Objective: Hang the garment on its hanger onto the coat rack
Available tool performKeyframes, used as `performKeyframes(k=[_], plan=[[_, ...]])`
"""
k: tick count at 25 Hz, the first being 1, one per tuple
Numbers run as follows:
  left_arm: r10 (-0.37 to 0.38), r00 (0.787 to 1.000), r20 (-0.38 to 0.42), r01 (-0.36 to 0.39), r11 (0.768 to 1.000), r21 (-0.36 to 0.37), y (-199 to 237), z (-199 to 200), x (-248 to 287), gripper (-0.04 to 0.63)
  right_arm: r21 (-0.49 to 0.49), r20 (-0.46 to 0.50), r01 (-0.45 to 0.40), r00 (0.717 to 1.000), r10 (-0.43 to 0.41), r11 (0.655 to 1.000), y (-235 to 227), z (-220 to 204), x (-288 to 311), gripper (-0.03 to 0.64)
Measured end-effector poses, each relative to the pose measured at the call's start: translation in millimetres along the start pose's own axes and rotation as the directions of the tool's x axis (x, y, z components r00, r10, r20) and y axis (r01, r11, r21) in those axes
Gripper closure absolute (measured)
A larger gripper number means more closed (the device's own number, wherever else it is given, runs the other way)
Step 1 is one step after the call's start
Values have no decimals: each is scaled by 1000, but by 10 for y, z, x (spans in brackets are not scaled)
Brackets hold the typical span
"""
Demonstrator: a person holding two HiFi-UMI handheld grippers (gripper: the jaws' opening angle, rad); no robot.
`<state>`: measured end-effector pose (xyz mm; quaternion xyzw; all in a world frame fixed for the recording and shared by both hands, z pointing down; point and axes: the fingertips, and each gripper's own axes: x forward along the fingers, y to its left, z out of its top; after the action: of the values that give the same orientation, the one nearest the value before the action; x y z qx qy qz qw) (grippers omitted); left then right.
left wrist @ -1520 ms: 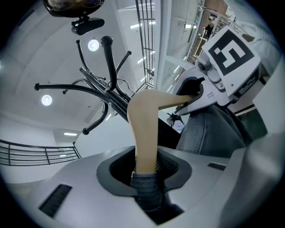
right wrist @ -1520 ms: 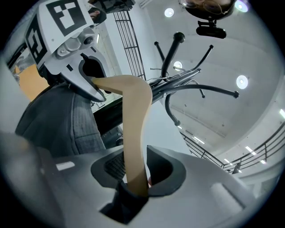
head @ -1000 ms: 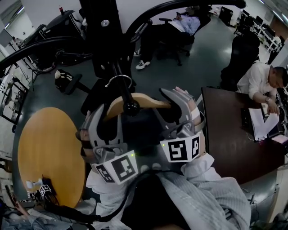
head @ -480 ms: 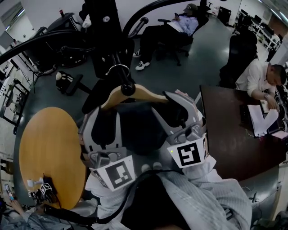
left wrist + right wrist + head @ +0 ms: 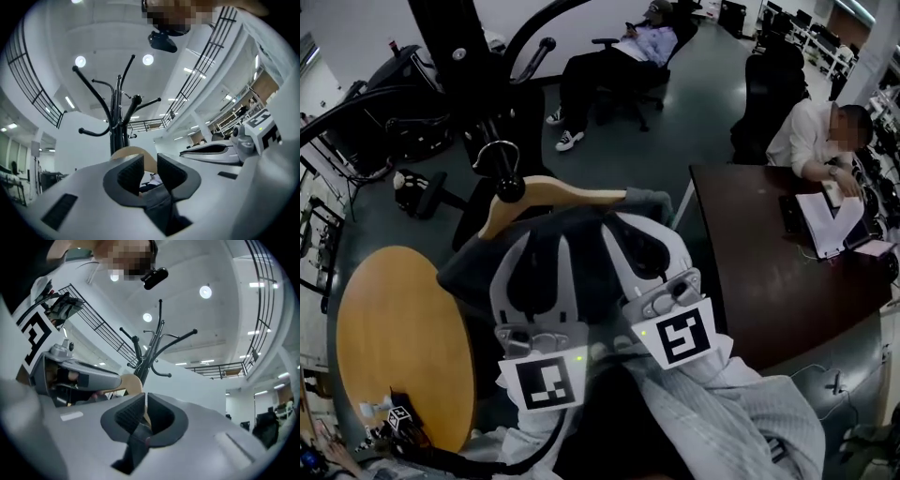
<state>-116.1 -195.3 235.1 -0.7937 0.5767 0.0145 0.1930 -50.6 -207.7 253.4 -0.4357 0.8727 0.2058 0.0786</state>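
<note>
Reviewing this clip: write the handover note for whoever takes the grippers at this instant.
Left gripper: fingers apart and closing, nothing between them.
Right gripper: fingers closing to a slit; any pinch cannot be confirmed.
The wooden hanger, with the dark garment draped on it, sits ahead of both grippers. Its hook is apparently over a peg of the coat rack.
Done, it seems: hanging.
Remaining: check the hook is seated, then back both grippers away.
</note>
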Motion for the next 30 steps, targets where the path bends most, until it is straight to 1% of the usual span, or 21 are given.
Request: performKeyframes(k=[1, 4, 6, 8, 11, 13, 17, 21, 26, 30], plan=[[-15, 1000, -16, 14, 1000, -23, -55, -52, 33, 519, 21, -10, -8, 1000, 8, 1000, 12, -23, -23, 610], [-67, 996, -64, 63, 995, -73, -208, -197, 119, 579, 43, -33, -25, 999, 26, 999, 12, -61, -70, 615], [-94, 994, -63, 86, 989, -119, -277, -232, 169, 589, 55, -68, -8, 998, 11, 998, -46, -128, -75, 615], [-112, 992, -56, 104, 985, -141, -334, -249, 225, 591, 83, -105, 11, 994, -2, 997, -109, -211, -68, 615], [-139, 986, -90, 127, 984, -122, -422, -321, 305, 591, 115, -123, 18, 992, -4, 993, -175, -266, -76, 615], [-152, 982, -115, 139, 984, -113, -468, -366, 330, 591, 114, -120, 17, 993, -3, 993, -207, -270, -92, 615], [-167, 978, -126, 155, 982, -104, -524, -396, 360, 591, 109, -125, 16, 992, -3, 994, -265, -312, -100, 615], [-159, 979, -125, 146, 984, -101, -490, -388, 373, 591, 114, -115, 11, 993, 3, 993, -276, -317, -61, 615], [-154, 977, -147, 145, 987, -71, -417, -421, 363, 591, 121, -117, 5, 993, 9, 993, -258, -365, 20, 615], [-150, 975, -163, 142, 988, -60, -381, -453, 381, 591, 126, -113, -2, 993, 17, 992, -255, -389, 88, 615]])
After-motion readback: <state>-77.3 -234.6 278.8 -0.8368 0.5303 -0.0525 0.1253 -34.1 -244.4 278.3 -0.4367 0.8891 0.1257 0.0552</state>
